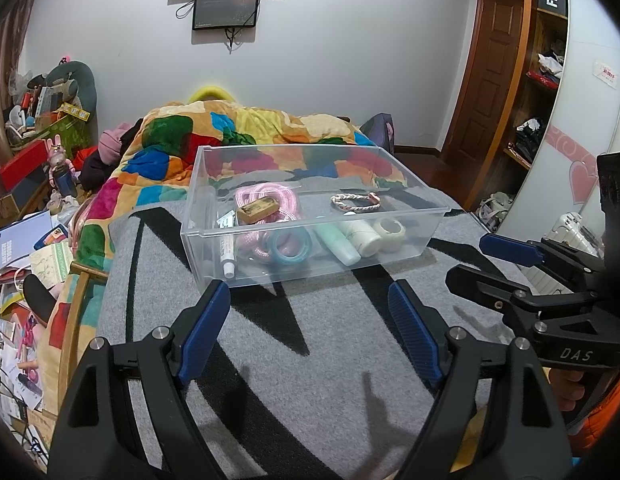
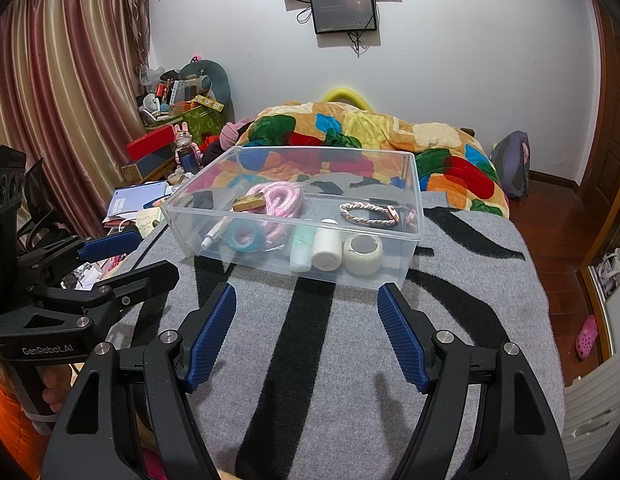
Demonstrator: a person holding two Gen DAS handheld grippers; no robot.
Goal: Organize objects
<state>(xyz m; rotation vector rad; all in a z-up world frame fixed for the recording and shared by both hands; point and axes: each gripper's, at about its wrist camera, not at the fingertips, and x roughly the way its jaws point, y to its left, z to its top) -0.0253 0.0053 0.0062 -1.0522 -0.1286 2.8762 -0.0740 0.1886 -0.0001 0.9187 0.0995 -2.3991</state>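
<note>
1. A bed (image 2: 350, 360) covered by a grey blanket with black stripes is seen in both views; a multicoloured quilt (image 2: 390, 136) is bunched at its far end.
2. A clear plastic bin (image 1: 213, 216) is set on the blanket, ahead of both grippers and well clear of their fingers. It is judged light and stiff but slick-walled; it would best be taken by its rim.
3. The left gripper (image 1: 310, 328) is held wide open above the blanket, with nothing between its fingers. The right gripper (image 2: 305, 330) is likewise spread wide and empty.
4. Inside the bin, a coiled pink rope (image 2: 277, 200) is judged soft and floppy, best pinched across several strands. A small brown block (image 2: 249, 202) rests on it; its material cannot be made out.
5. Two bottles lie side by side near the front wall: a pale green bottle (image 2: 301, 250) and a white bottle (image 2: 326, 248). Both are judged light, rigid and apt to roll, so a grip across the body is advised.
6. A white tape roll (image 2: 362, 254) and a blue tape roll (image 2: 243, 237) are judged firm, graspable across the ring.
7. A braided bracelet (image 2: 368, 212) and a thin white tube (image 2: 215, 234) are judged slight and easily slipped. Details are blurred by the bin's walls.
</note>
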